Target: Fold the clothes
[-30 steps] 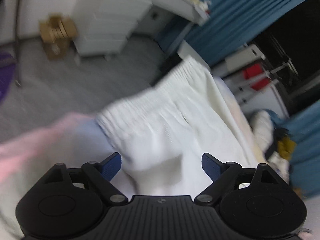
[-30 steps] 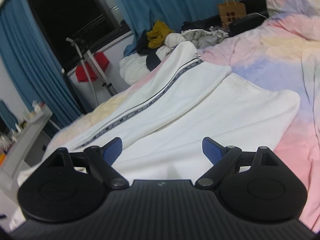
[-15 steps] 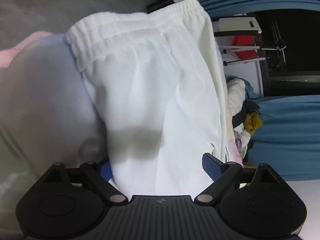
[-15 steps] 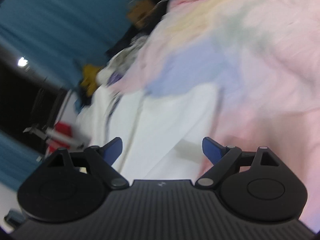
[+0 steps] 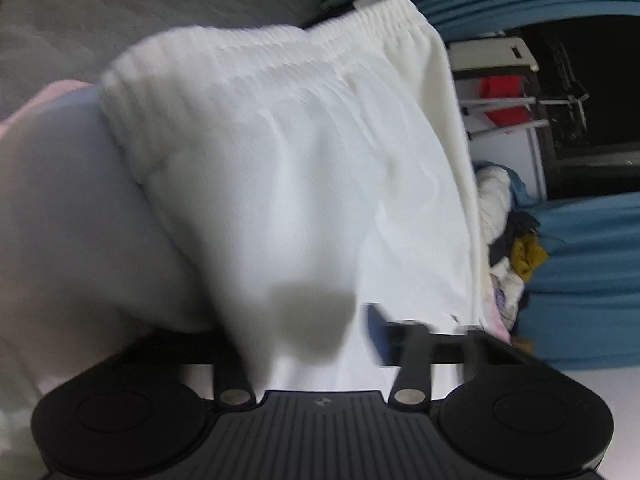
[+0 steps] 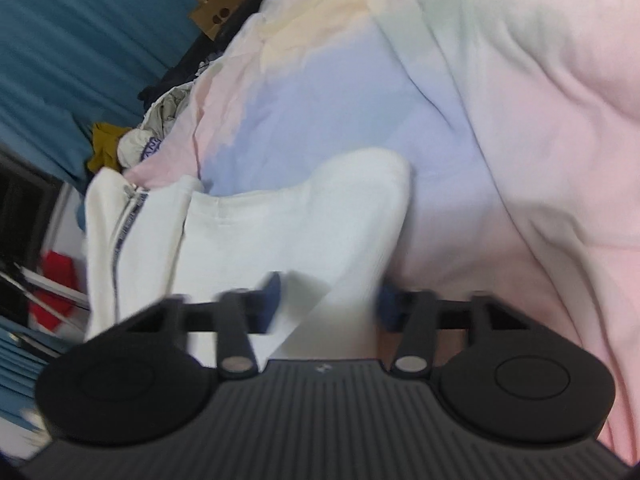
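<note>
White trousers (image 5: pixel 304 168) lie on a pastel bedspread (image 5: pixel 60 208), waistband at the top of the left wrist view. My left gripper (image 5: pixel 296 332) sits low over the cloth; its jaws are narrowing around a fold, and the left finger is hidden under fabric. In the right wrist view the trousers (image 6: pixel 280 224) show a leg end and a dark side stripe. My right gripper (image 6: pixel 328 304) has its jaws narrowed around the leg end, with cloth between the blue pads. Both frames are blurred.
The pastel bedspread (image 6: pixel 500 128) fills the right. A heap of clothes (image 5: pixel 512 248) and blue curtains (image 5: pixel 580 272) lie beyond the bed. A paper bag (image 6: pixel 214 18) stands at the far side. Grey floor (image 5: pixel 48 32) is past the waistband.
Both grippers have dropped onto the trousers and their jaws have closed in from wide open, the left near the waistband end, the right at the leg end.
</note>
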